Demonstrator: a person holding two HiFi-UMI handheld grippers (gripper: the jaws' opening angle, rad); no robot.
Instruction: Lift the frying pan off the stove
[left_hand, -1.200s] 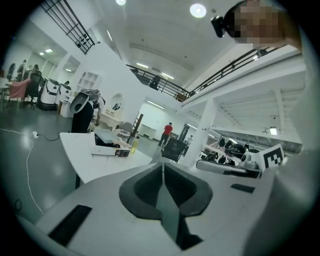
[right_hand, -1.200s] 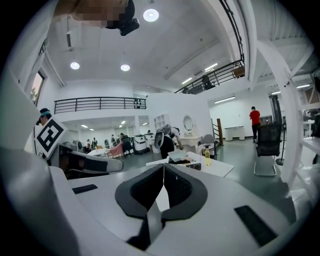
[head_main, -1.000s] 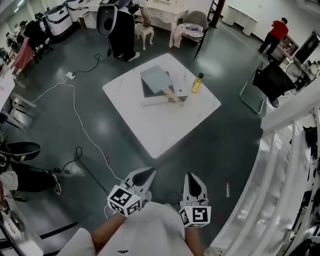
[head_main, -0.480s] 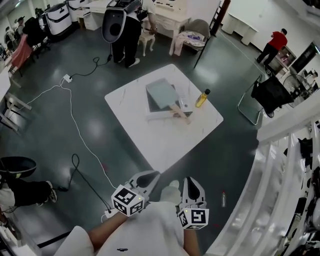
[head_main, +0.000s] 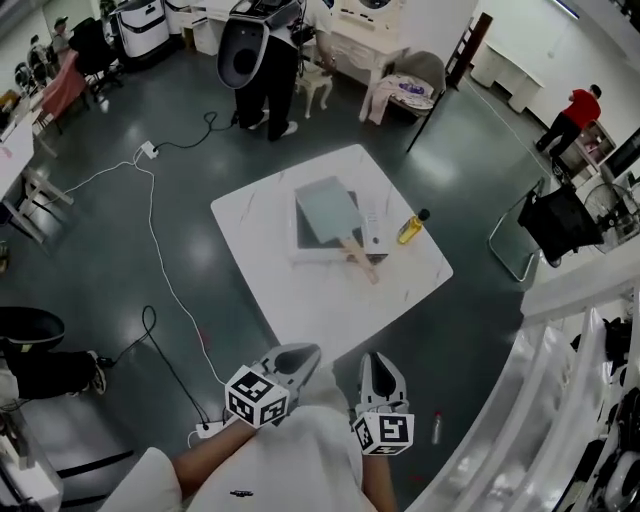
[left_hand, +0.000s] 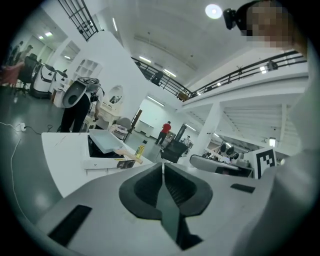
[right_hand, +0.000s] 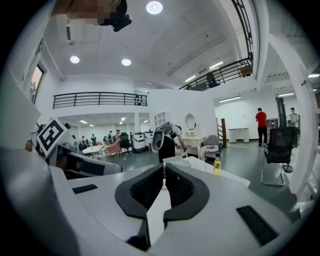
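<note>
A pale grey-green square frying pan (head_main: 325, 210) with a wooden handle (head_main: 358, 258) sits on a white stove (head_main: 305, 252) on the white table (head_main: 270, 270). In the left gripper view the pan (left_hand: 106, 141) lies on the stove (left_hand: 100, 161) well ahead of the jaws. My left gripper (head_main: 300, 352) and right gripper (head_main: 374, 362) hover side by side over the floor, short of the table's near corner. Both are shut with nothing between the jaws, as the left gripper (left_hand: 162, 165) and right gripper (right_hand: 164, 166) show in their own views.
A yellow bottle (head_main: 411, 228) stands on the table to the right of the stove. A white cable (head_main: 150, 230) runs across the floor at the left. A person (head_main: 262, 60) stands beyond the table. A folding chair (head_main: 520, 250) and a white railing (head_main: 560, 380) are at the right.
Both grippers have moved forward across the floor toward the table, which now lies nearer in the head view. The jaws stay shut.
</note>
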